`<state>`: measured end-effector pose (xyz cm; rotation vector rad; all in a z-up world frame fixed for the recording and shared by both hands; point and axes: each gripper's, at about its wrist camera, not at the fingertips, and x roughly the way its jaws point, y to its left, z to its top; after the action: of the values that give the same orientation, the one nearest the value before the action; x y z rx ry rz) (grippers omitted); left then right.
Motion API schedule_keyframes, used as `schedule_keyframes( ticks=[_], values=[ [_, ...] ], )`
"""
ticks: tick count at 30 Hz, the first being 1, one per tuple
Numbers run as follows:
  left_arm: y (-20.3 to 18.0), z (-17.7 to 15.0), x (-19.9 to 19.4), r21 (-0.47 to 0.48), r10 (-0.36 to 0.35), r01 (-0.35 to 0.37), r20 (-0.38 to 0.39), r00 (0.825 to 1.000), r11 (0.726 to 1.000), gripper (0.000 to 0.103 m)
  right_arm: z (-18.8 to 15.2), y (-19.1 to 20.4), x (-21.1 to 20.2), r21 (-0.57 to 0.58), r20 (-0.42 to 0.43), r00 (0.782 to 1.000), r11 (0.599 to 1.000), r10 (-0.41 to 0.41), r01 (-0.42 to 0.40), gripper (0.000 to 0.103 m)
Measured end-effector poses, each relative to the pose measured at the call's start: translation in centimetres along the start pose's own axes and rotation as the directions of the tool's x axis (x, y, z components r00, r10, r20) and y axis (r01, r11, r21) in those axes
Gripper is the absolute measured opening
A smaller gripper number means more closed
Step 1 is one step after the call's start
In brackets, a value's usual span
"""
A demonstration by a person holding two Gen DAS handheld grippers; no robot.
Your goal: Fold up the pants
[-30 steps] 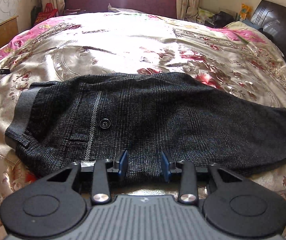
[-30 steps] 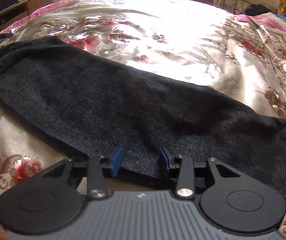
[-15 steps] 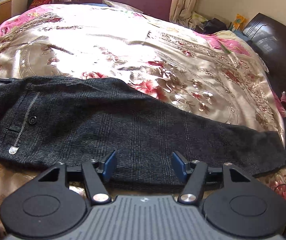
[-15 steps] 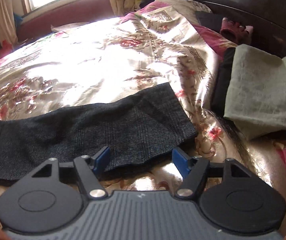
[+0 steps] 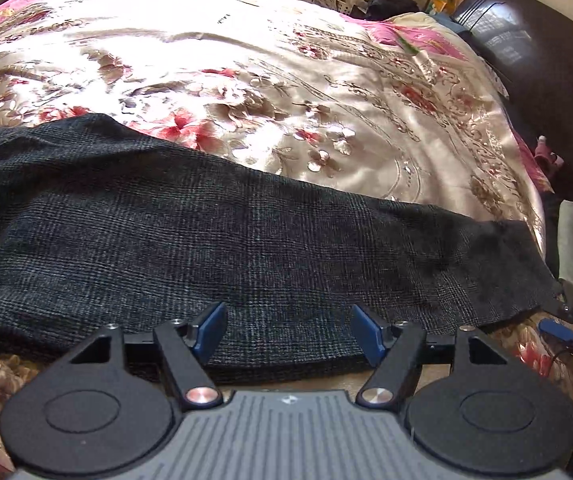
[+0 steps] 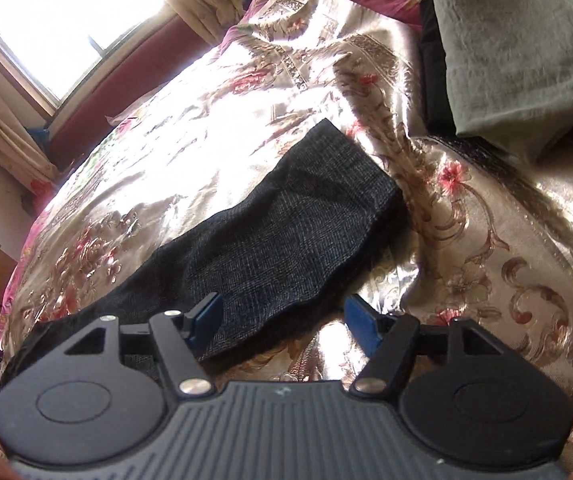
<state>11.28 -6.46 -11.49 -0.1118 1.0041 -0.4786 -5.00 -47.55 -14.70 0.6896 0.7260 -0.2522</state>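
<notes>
Our left gripper point(image 5: 288, 330) is opening its 2 blue pads, nothing pinched, above the dark grey checked woven pants point(image 5: 214, 236). Our right gripper point(image 6: 282, 322) stands spread over their hem. Beyond lies the floral satin bedspread point(image 5: 246, 64); we read no writing.

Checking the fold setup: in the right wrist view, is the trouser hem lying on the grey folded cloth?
No, the trouser hem lies on the bedspread, apart from the grey cloth.
</notes>
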Motion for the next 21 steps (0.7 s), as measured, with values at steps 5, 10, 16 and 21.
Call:
schedule_keyframes(
  ticks=[5, 10, 16, 21],
  values=[
    [-1.7, -1.0, -0.1, 0.042, -0.012, 0.013, -0.025, 1.0, 0.999, 0.081, 0.2, -0.8, 0.9, 0.038, 0.036, 0.999, 0.999, -0.012, 0.01, 0.063],
    [-1.7, -1.6, -0.3, 0.026, -0.019, 0.02, -0.039, 0.999, 0.999, 0.081, 0.6, -2.3, 2.1, 0.125, 0.093, 0.996, 0.992, -0.005, -0.006, 0.059],
    [-1.4, -1.7, 0.1, 0.01, -0.024, 0.025, -0.049, 0.999, 1.0, 0.081, 0.8, -3.4, 2.9, 0.231, 0.153, 0.988, 0.973, -0.014, -0.022, 0.049],
    [-1.4, -1.6, 0.0, 0.012, -0.038, 0.039, -0.049, 0.998, 0.999, 0.081, 1.3, -3.2, 3.0, 0.236, 0.168, 0.985, 0.972, -0.043, 0.002, 0.019]
  ],
)
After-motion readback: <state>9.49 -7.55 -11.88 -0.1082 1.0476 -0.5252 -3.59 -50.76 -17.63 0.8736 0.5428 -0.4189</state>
